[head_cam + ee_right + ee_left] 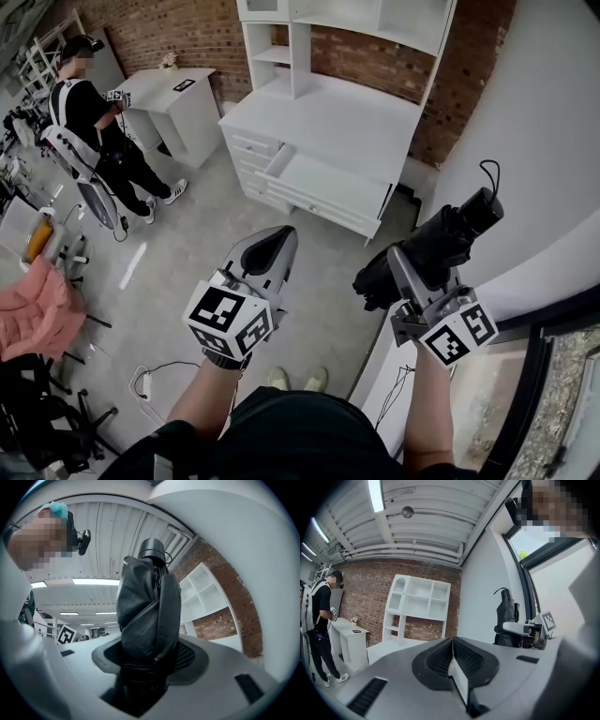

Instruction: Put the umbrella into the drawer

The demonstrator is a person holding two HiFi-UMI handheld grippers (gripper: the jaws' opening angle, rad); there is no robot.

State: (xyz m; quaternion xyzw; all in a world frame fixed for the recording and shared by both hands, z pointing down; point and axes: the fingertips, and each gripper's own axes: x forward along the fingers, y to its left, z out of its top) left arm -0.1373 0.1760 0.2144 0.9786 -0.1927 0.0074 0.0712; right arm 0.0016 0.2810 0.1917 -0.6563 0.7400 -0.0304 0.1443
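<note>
A folded black umbrella [433, 246] is held in my right gripper [412, 267], which is shut on it; its handle end with a wrist loop points up and to the right. In the right gripper view the umbrella [149, 606] fills the middle, clamped between the jaws. My left gripper [272, 251] is shut with nothing in it, its jaws pressed together in the left gripper view [453, 656]. A white desk with one open drawer [323, 187] stands ahead, a good way from both grippers. The umbrella [507, 616] also shows at the right of the left gripper view.
A white shelf unit [347, 23] tops the desk against a brick wall. A white wall [544, 141] runs along the right. A person [94, 122] stands at the far left beside a small white table [173, 98]. Chairs and a pink cloth [37, 314] are at the left.
</note>
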